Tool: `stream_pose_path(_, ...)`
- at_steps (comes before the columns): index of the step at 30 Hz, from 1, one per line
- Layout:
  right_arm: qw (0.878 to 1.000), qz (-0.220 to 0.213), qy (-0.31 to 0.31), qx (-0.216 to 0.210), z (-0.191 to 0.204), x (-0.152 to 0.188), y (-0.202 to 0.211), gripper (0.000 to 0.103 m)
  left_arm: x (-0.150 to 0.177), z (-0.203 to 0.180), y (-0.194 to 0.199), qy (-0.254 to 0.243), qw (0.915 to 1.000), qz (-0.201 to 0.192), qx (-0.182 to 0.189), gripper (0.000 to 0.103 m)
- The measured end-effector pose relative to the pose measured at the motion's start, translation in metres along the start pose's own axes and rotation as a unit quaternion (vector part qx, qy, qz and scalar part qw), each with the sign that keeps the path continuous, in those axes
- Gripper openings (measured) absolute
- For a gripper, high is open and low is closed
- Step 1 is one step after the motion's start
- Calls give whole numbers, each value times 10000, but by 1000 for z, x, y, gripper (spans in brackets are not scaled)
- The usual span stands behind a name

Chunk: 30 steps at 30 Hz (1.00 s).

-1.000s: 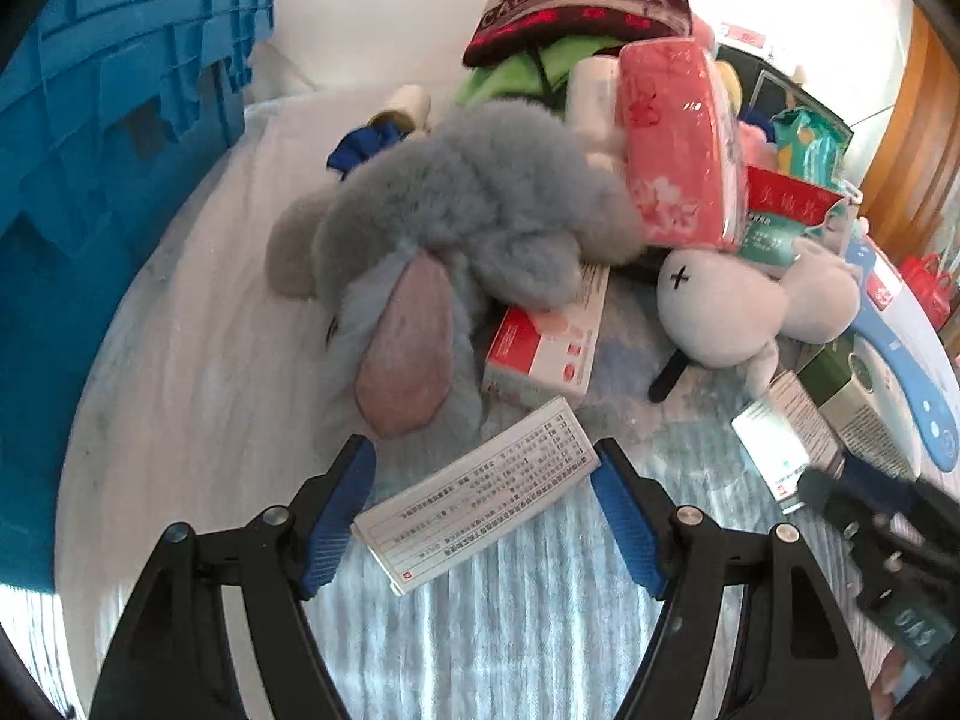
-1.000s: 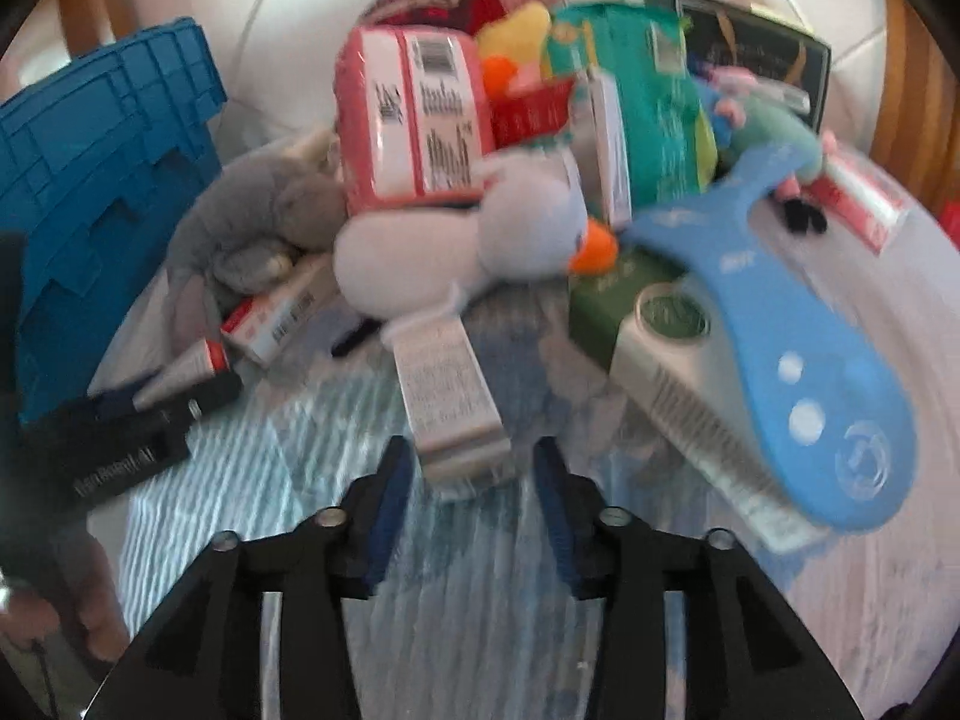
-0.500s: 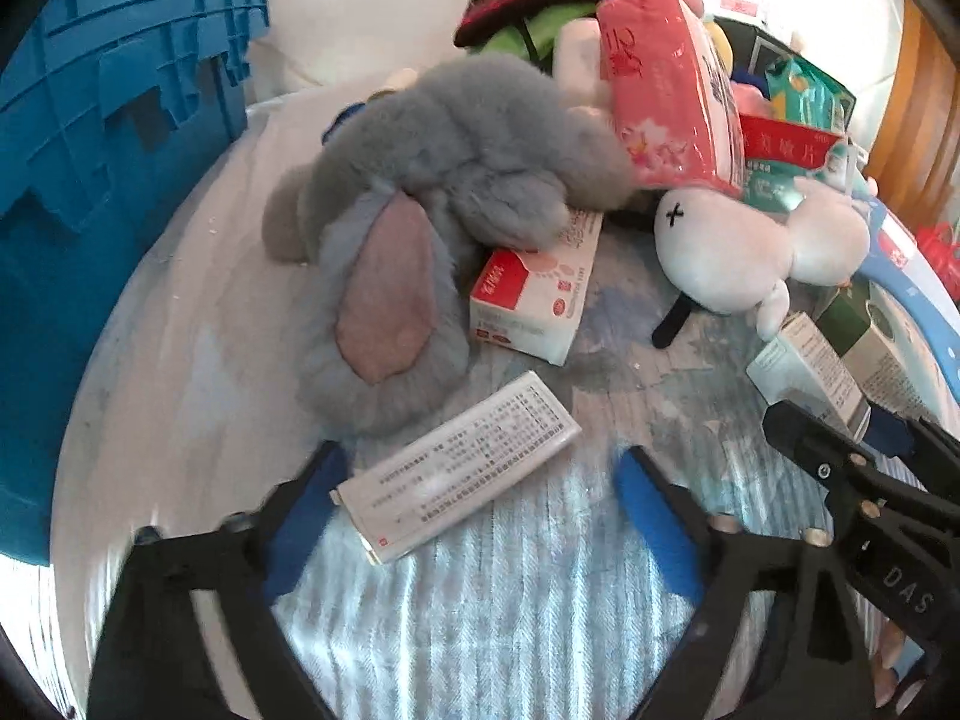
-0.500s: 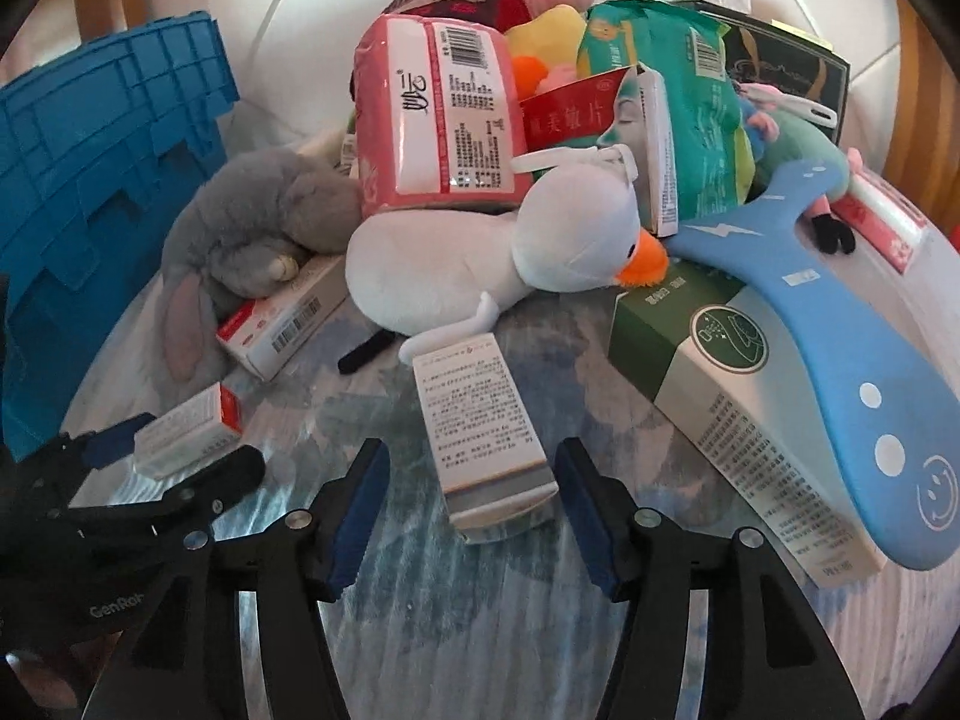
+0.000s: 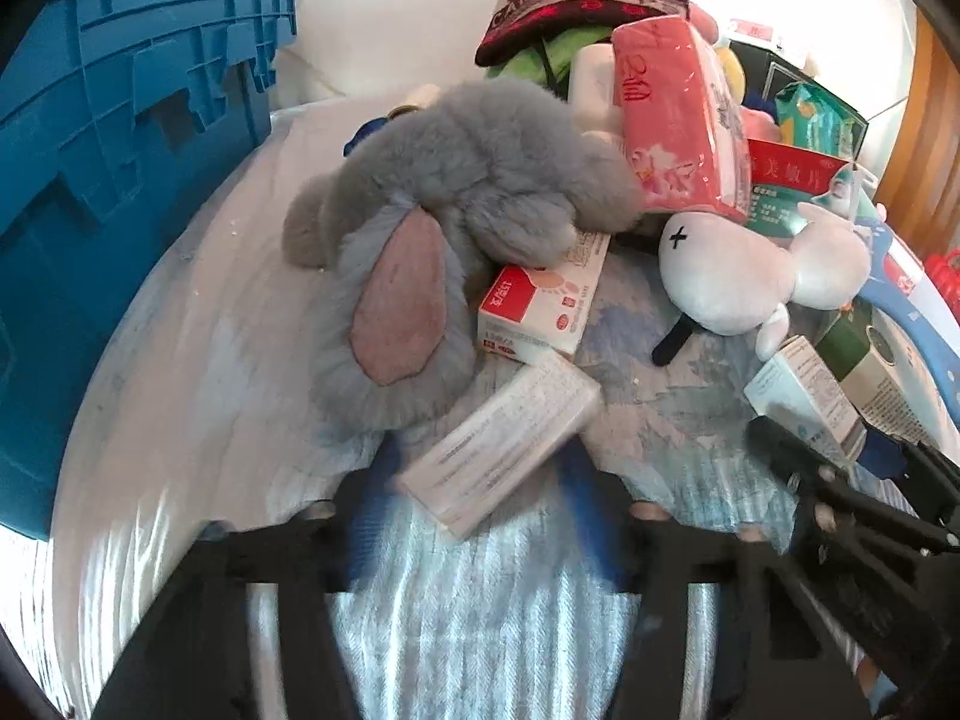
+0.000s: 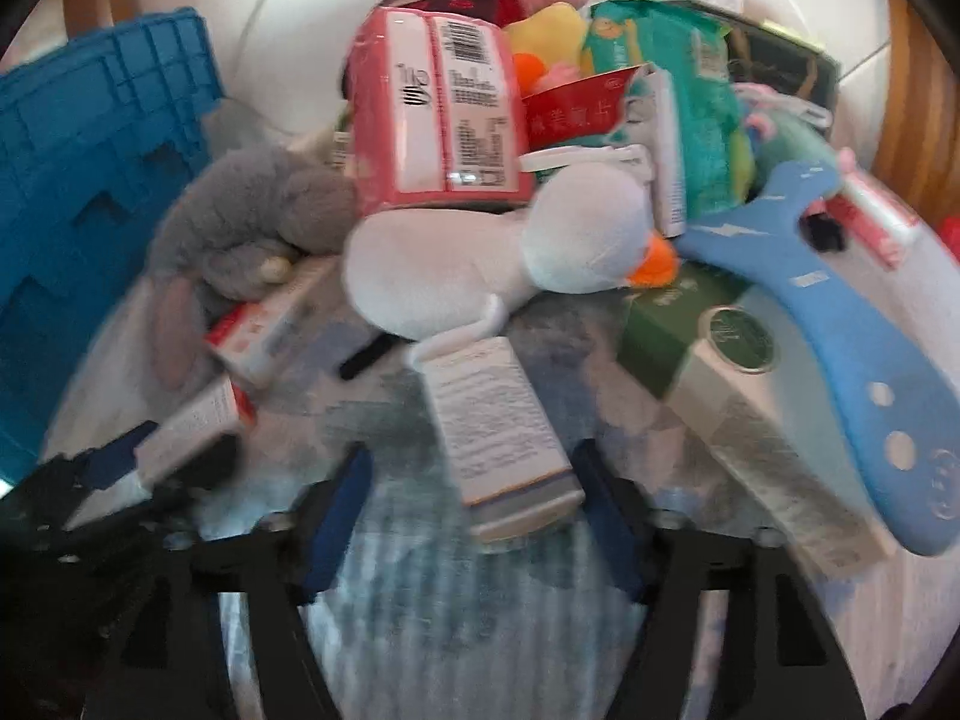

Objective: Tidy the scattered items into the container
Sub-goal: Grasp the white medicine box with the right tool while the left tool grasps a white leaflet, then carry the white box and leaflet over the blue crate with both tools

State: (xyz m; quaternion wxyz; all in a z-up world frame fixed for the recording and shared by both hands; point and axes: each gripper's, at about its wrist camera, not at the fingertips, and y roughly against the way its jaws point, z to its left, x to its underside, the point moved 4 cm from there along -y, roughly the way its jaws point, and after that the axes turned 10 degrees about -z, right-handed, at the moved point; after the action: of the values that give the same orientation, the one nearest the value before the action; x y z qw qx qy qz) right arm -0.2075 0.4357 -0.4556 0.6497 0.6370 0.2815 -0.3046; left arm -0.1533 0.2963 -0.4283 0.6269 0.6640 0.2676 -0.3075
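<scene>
The left gripper [image 5: 480,516] is set around a long white box [image 5: 501,441] with small print. Its blue fingers sit on both sides of the box, but the picture is blurry, so it cannot be told whether the box is squeezed yet. The right gripper [image 6: 474,498] is wide open around a small white carton [image 6: 501,438], with gaps seen on both sides, so nothing is held there.

Just past the boxes, a grey plush bunny [image 5: 456,228], a red and white box [image 5: 540,306] and a white plush duck [image 6: 498,258] are piled up with a pink tissue pack [image 6: 438,120] and a blue paddle [image 6: 840,330]. The blue crate [image 5: 114,138] is stood off to the left.

The pile looks untouched, so the job is judged to be near its start. The inside of the crate cannot be seen. The back of the pile is hidden, and the near parts of both pictures are smeared.
</scene>
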Motion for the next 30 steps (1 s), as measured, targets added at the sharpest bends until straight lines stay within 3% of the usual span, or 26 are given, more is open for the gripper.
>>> stream_pose_path(5,9999,56,-38,-76,-1,4,15,33,1,-3,14,-10,10000,32,58,34)
stream_pose_path(10,9998,-67,-141,-154,-6,-12,38,33,-6,0,26,16,9999,-22,166,31)
stream_pose_path(13,9998,22,-206,-74,2,-4,42,33,-13,1,26,174,9989,107,423,31)
stream_pose_path(15,9997,59,-238,-70,4,0,43,33,-18,4,10,74,9988,192,442,37)
stream_pose_path(17,9996,52,-252,-100,6,2,43,34,-21,4,-4,-162,9990,166,392,67)
stream_pose_path(19,9994,-11,-269,-202,12,4,45,34,-21,-2,-18,-334,9985,107,413,82)
stream_pose_path(21,9995,58,-231,-184,12,7,36,34,-16,-8,-30,-497,9973,153,513,82)
stream_pose_path(24,9993,52,-346,-157,11,13,28,35,-12,-10,-34,-424,9979,42,481,68)
stream_pose_path(26,9996,-38,-261,-99,13,14,31,36,-12,-8,-34,-367,9985,-23,409,45)
stream_pose_path(28,9998,-29,-164,-79,18,12,32,41,-11,-9,-36,-352,9985,-33,412,35)
stream_pose_path(29,9999,-24,-152,-41,19,11,33,41,-11,-10,-36,-362,9984,-31,438,27)
stream_pose_path(30,9999,-8,-135,52,19,10,34,33,-10,-11,-36,-380,9982,-23,459,26)
